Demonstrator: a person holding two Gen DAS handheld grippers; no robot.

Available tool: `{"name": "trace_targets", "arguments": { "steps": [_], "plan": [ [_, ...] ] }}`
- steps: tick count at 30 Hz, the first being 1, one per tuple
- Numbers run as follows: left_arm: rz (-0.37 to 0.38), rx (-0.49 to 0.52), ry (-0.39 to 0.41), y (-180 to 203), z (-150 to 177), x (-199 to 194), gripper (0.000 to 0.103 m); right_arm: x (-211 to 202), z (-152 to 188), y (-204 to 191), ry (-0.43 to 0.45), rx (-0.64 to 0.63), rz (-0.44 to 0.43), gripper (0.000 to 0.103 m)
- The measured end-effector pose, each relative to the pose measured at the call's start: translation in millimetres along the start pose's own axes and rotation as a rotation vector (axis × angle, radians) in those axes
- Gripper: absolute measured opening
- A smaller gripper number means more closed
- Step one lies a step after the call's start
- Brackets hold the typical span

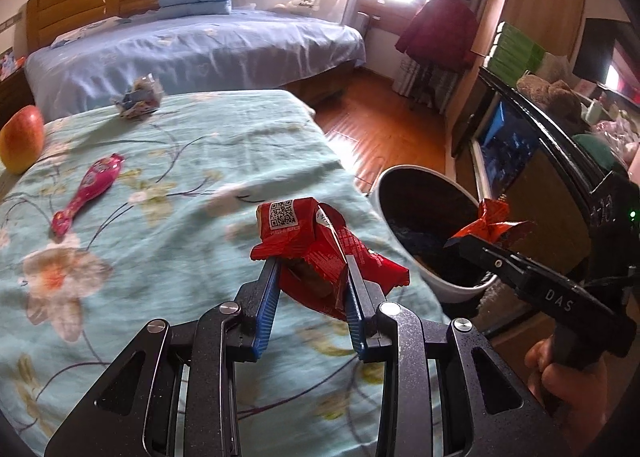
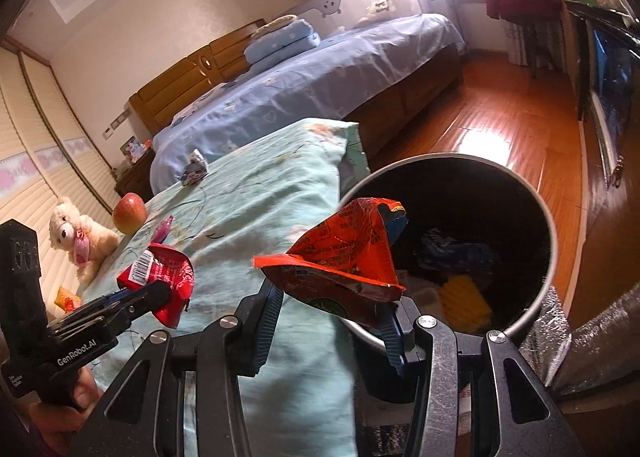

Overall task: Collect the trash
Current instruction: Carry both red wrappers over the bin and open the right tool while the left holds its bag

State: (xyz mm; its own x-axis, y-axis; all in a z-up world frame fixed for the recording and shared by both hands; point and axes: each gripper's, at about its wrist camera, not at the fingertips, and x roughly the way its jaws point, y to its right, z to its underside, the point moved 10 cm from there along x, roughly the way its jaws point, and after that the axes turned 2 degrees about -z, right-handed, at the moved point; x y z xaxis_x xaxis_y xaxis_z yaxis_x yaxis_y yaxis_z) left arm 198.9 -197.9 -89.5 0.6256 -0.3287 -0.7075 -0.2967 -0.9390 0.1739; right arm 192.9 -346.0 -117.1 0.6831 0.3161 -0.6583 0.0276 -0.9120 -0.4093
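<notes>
My left gripper point(image 1: 312, 263) is shut on a crumpled red snack wrapper point(image 1: 304, 237) with a QR code, held above the floral bedspread point(image 1: 160, 217) near its right edge. My right gripper point(image 2: 332, 297) is shut on an orange wrapper point(image 2: 344, 253), held over the near rim of the round trash bin point(image 2: 548, 225). In the left wrist view the right gripper point(image 1: 472, 243) holds the orange wrapper point(image 1: 494, 219) above the bin point(image 1: 384, 193). The right wrist view shows the left gripper point(image 2: 160, 291) with the red wrapper point(image 2: 164, 273). The bin holds dark and yellow scraps.
A pink wrapper point(image 1: 88, 193) and a crumpled bluish wrapper point(image 1: 138, 97) lie on the bedspread, with an apple point(image 1: 22, 139) at its left edge. A teddy bear point(image 2: 76, 241) sits by the wall. A blue bed point(image 1: 200, 53) stands behind; wooden floor point(image 1: 380, 129) lies beyond the bin.
</notes>
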Motion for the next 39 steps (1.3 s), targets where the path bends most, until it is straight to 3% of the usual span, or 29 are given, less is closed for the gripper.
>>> {"name": "trace_targets", "arguments": {
  "steps": [16, 39],
  "plan": [
    [0.034, 0.079, -0.025, 47, -7, 23, 0.029, -7, -3, 45, -0.002, 0.029, 0.063, 0.046],
    [0.062, 0.158, -0.074, 85, -22, 60, 0.029, 10, -19, 87, -0.030, 0.055, 0.102, 0.049]
  ]
}}
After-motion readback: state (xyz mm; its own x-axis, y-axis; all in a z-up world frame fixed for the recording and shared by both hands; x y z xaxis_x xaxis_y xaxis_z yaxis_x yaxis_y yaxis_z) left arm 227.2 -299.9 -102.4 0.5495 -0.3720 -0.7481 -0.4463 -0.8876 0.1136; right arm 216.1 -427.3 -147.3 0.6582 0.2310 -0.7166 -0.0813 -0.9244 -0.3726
